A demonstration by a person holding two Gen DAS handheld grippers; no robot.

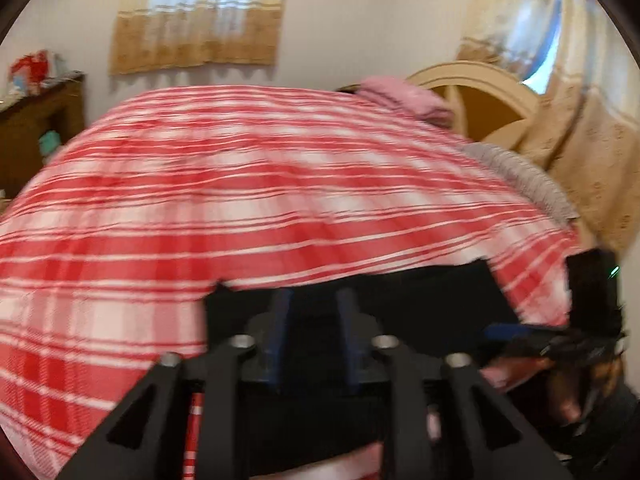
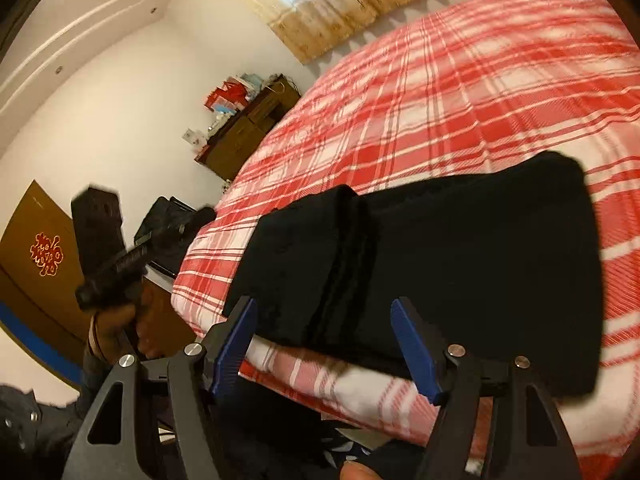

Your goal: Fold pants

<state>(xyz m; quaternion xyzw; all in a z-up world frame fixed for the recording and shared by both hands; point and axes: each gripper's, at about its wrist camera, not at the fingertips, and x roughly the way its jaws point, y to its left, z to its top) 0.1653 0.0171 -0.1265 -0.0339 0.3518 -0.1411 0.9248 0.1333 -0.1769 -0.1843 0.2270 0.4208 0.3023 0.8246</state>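
Both grippers tilt down over the folded black pants (image 2: 460, 264) at the plaid bed's (image 2: 480, 92) near edge, left gripper (image 1: 314, 320) and right gripper (image 2: 326, 344) spread, pinching nothing; only the right view shows the fold.

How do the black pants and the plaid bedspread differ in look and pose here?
The black pants are plain and dark; the plaid bedspread is red and white checked. The pants are folded into a compact, layered bundle near the bed's edge; the bedspread lies spread flat across the whole bed. Both are soft cloth, and neither is gripped.
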